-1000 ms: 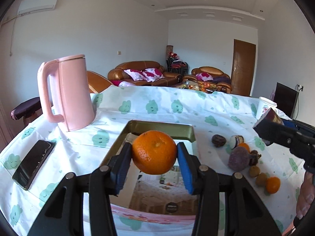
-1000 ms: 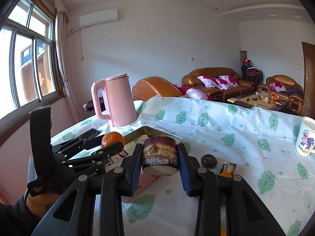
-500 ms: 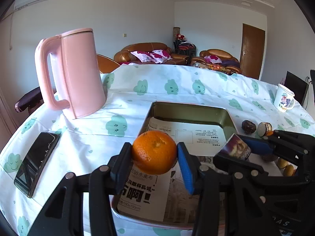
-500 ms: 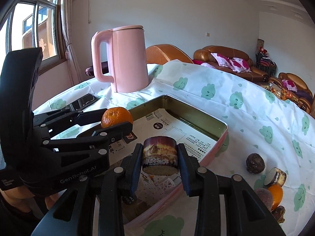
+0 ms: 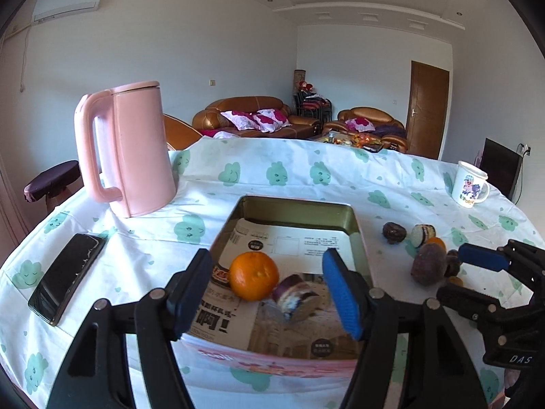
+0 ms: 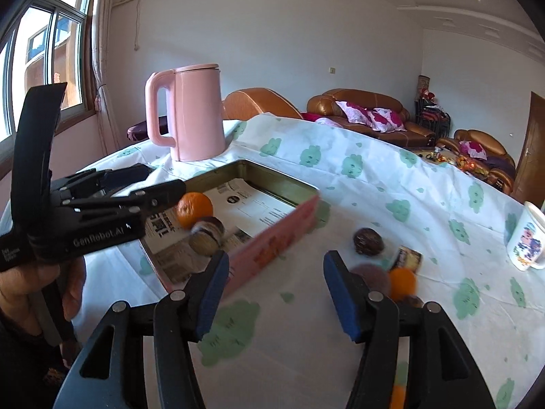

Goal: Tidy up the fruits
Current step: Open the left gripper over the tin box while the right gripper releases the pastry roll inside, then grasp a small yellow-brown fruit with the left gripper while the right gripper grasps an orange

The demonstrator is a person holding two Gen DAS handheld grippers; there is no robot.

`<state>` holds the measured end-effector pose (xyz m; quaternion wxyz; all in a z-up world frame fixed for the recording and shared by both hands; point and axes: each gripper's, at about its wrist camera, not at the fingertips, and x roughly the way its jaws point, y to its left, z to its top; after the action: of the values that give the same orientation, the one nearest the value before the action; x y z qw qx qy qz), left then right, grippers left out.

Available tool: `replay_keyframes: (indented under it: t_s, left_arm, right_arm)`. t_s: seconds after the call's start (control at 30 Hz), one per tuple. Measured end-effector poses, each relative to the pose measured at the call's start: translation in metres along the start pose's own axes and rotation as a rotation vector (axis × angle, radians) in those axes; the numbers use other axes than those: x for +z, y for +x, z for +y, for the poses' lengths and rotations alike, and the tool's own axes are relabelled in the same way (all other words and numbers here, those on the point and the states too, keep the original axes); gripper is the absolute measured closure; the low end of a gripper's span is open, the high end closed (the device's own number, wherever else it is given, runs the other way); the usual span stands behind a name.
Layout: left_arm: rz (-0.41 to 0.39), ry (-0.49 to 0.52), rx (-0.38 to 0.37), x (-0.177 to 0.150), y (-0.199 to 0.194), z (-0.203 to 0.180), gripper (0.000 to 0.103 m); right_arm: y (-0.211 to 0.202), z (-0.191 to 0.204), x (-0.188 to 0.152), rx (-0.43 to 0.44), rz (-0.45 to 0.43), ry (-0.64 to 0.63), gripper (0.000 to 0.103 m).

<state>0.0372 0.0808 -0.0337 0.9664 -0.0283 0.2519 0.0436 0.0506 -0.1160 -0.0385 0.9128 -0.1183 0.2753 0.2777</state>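
Note:
An orange (image 5: 253, 275) and a cut purple fruit piece (image 5: 295, 297) lie side by side in the paper-lined tin tray (image 5: 299, 204); both also show in the right wrist view, the orange (image 6: 195, 209) and the piece (image 6: 207, 235). My left gripper (image 5: 269, 293) is open and empty just above them. My right gripper (image 6: 274, 293) is open and empty over the cloth right of the tray (image 6: 272, 238). A pile of loose fruits (image 5: 427, 262) lies on the cloth right of the tray, with a dark round fruit (image 6: 368, 240) and a small orange (image 6: 402, 283).
A pink kettle (image 5: 129, 150) stands at the tray's far left. A black phone (image 5: 68, 277) lies at the left edge of the table. A white printed mug (image 5: 469, 184) stands at the far right. The round table has a white cloth with green prints (image 5: 306, 173).
Both grippers opened and let go: the orange and the cut fruit piece now lie in the tray. The right gripper has moved right, off the tray, over the cloth.

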Motion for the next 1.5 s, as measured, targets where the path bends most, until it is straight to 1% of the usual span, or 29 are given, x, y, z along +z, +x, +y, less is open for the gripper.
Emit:
replay_keyframes:
  t_s: [0.1,0.17,0.2,0.3,0.4,0.47,0.53,0.6,0.67,0.73,0.8,0.87,0.9,0.93,1.0,1.07,1.13,1.17,1.27,1.3,1.37,1.43,1.5]
  left_arm:
    - [0.003,0.020,-0.062,-0.003,-0.004,-0.027,0.034]
    - [0.021,0.037,-0.115,-0.007,-0.003,-0.047,0.032]
    - [0.032,0.049,-0.134,-0.008,-0.002,-0.058,0.030]
    - [0.070,0.098,-0.171,-0.015,0.005,-0.086,0.030]
    - [0.091,0.125,-0.178,-0.020,0.008,-0.101,0.030]
    - [0.101,0.134,-0.183,-0.021,0.009,-0.107,0.030]
    - [0.108,0.141,-0.190,-0.022,0.009,-0.112,0.030]
    - [0.113,0.144,-0.200,-0.023,0.008,-0.116,0.030]
    - [0.118,0.147,-0.215,-0.024,0.007,-0.122,0.030]
    - [0.127,0.150,-0.229,-0.025,0.008,-0.128,0.030]
    - [0.140,0.156,-0.244,-0.027,0.010,-0.137,0.030]
    - [0.157,0.159,-0.266,-0.028,0.012,-0.146,0.030]
    - [0.171,0.161,-0.277,-0.029,0.014,-0.151,0.030]
    - [0.186,0.160,-0.288,-0.030,0.017,-0.155,0.032]
    - [0.218,0.159,-0.321,-0.032,0.022,-0.164,0.032]
    - [0.242,0.166,-0.335,-0.033,0.026,-0.172,0.033]
    - [0.267,0.175,-0.339,-0.035,0.031,-0.178,0.040]
    - [0.281,0.175,-0.345,-0.035,0.034,-0.180,0.047]
    - [0.309,0.187,-0.353,-0.036,0.039,-0.187,0.049]
    - [0.309,0.192,-0.355,-0.036,0.039,-0.189,0.055]
    - [0.321,0.218,-0.352,-0.038,0.041,-0.195,0.061]
    - [0.330,0.231,-0.363,-0.040,0.042,-0.197,0.073]
    - [0.331,0.220,-0.370,-0.040,0.042,-0.195,0.073]
  right_arm:
    - [-0.020,-0.031,-0.031,-0.099,0.038,0.044,0.043]
    - [-0.026,-0.049,-0.047,-0.120,0.068,0.096,0.043]
    - [-0.027,-0.055,-0.053,-0.122,0.075,0.116,0.043]
    - [-0.025,-0.064,-0.061,-0.096,0.093,0.138,0.043]
    - [-0.017,-0.067,-0.064,-0.058,0.121,0.164,0.044]
    - [-0.012,-0.067,-0.065,-0.041,0.130,0.162,0.051]
    - [-0.013,-0.065,-0.067,-0.027,0.127,0.150,0.066]
    - [-0.015,-0.063,-0.068,-0.030,0.123,0.129,0.067]
    - [-0.020,-0.066,-0.070,-0.026,0.101,0.148,0.067]
    - [-0.026,-0.074,-0.070,-0.055,0.066,0.183,0.067]
    - [-0.030,-0.083,-0.069,-0.122,0.040,0.198,0.067]
    - [-0.031,-0.091,-0.070,-0.199,0.041,0.198,0.067]
    - [-0.031,-0.096,-0.071,-0.219,0.042,0.209,0.067]
    - [-0.032,-0.101,-0.071,-0.206,0.037,0.233,0.067]
    - [-0.033,-0.105,-0.073,-0.242,0.035,0.238,0.067]
    - [-0.036,-0.109,-0.075,-0.245,0.023,0.255,0.067]
    - [-0.038,-0.114,-0.077,-0.232,0.014,0.279,0.067]
    - [-0.039,-0.115,-0.077,-0.229,0.012,0.283,0.067]
    - [-0.039,-0.115,-0.077,-0.226,0.011,0.283,0.067]
    - [-0.039,-0.115,-0.077,-0.221,0.013,0.284,0.067]
    - [-0.039,-0.116,-0.078,-0.212,0.013,0.291,0.067]
    - [-0.038,-0.115,-0.078,-0.208,0.017,0.289,0.067]
    - [-0.038,-0.114,-0.077,-0.209,0.016,0.284,0.067]
